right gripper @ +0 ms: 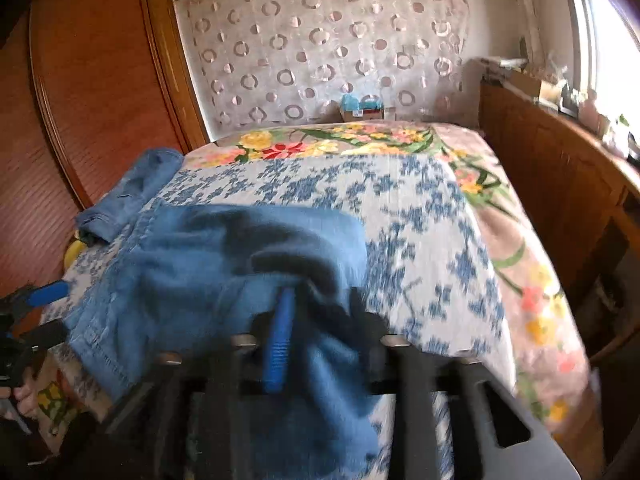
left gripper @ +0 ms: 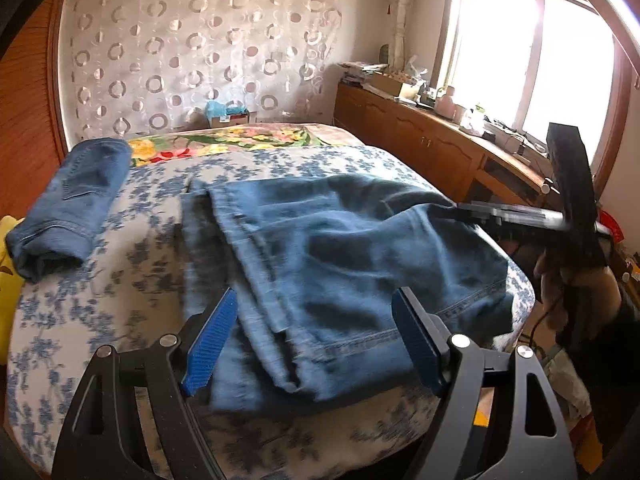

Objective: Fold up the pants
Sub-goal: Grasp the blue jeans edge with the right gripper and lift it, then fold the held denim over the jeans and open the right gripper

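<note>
Lying half-folded on bed (left gripper: 100, 312): blue pants (left gripper: 340, 248). Left gripper (left gripper: 312, 340) spread wide above hem, pinching nothing. Right gripper (right gripper: 316, 336) parted, denim between fingers, blurred. No readable writing.

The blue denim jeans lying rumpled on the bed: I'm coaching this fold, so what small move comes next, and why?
Probably lower the open left gripper onto the blue denim jeans' near hem and pinch it: its fingers straddle that edge without touching, and the cloth lies loose and wrinkled.
</note>
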